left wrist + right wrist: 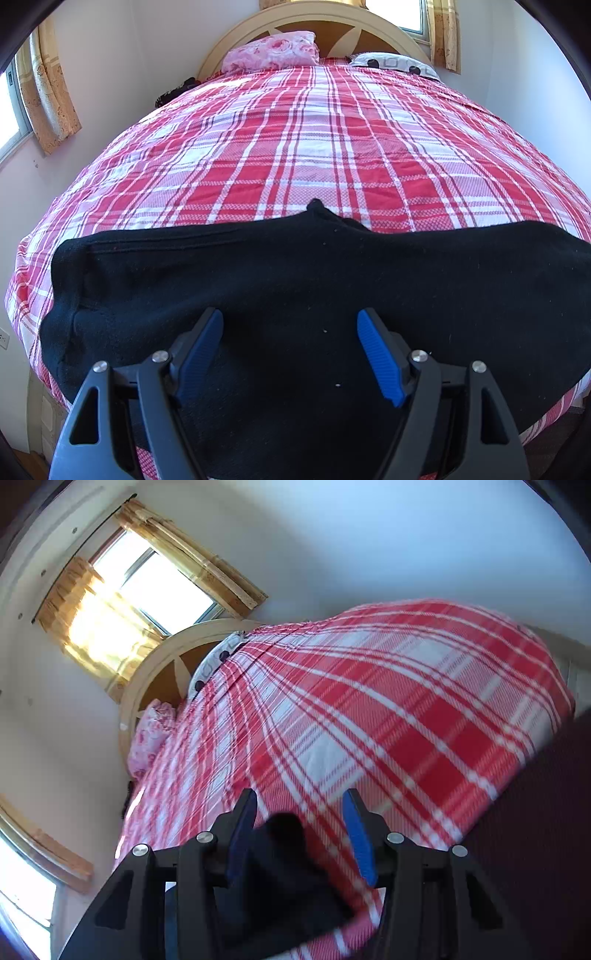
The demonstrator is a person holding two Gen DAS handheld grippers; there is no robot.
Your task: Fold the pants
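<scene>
The black pants [295, 280] lie spread across the near end of the bed on the red and white plaid cover [295, 147]. My left gripper [290, 317] is open just above the pants, its blue pads wide apart with nothing between them. In the right wrist view my right gripper [299, 805] is open and tilted. A bunch of the black pants [284, 853] lies between its jaws, nearer the left pad. More dark cloth [535, 830] fills the right side. That view is blurred.
A pink floral pillow [273, 50] and a white patterned pillow [395, 62] lie against the curved wooden headboard [317, 22]. Windows with yellow curtains [122, 602] are in the walls. The bed's left edge [22, 295] drops to a wooden floor.
</scene>
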